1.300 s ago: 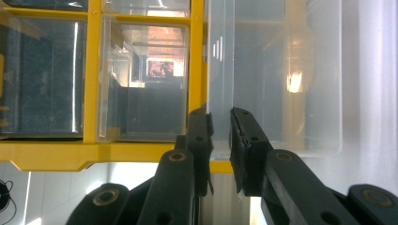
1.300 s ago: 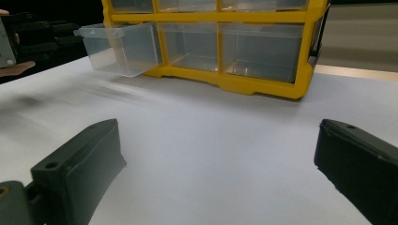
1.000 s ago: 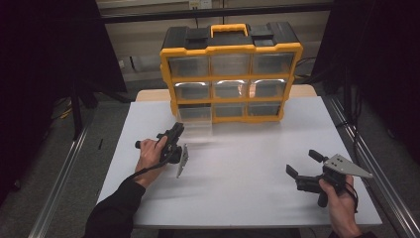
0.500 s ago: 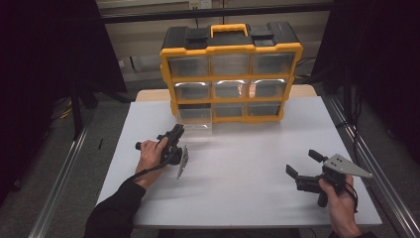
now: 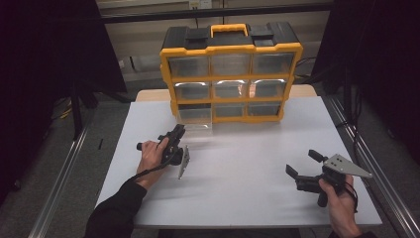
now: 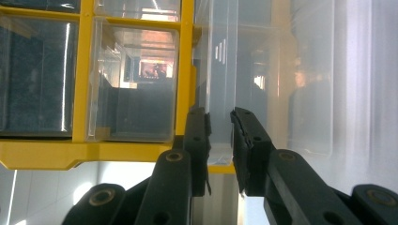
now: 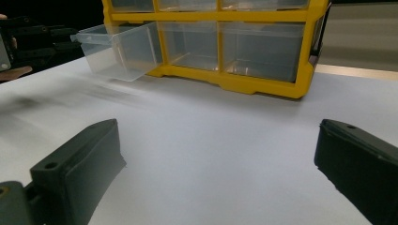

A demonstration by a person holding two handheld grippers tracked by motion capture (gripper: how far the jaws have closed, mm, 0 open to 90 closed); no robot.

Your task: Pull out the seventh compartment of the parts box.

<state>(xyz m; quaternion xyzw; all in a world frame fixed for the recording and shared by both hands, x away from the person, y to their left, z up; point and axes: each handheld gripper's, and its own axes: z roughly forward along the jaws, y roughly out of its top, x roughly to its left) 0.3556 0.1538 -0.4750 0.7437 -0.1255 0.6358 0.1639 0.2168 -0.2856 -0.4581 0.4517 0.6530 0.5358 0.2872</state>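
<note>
The left gripper (image 6: 219,140) has its jaws narrowed onto the thin front lip of a clear plastic drawer (image 6: 263,79), which sticks partly out of the bottom-left slot of the yellow organiser (image 5: 230,74). The drawer looks light, slick and slightly flexible, so the lip seems the best hold. The right gripper (image 5: 303,163) rests wide open on the white table (image 5: 247,178), well apart.

White table (image 5: 237,173), grey floor (image 5: 59,158), dark surroundings
</note>
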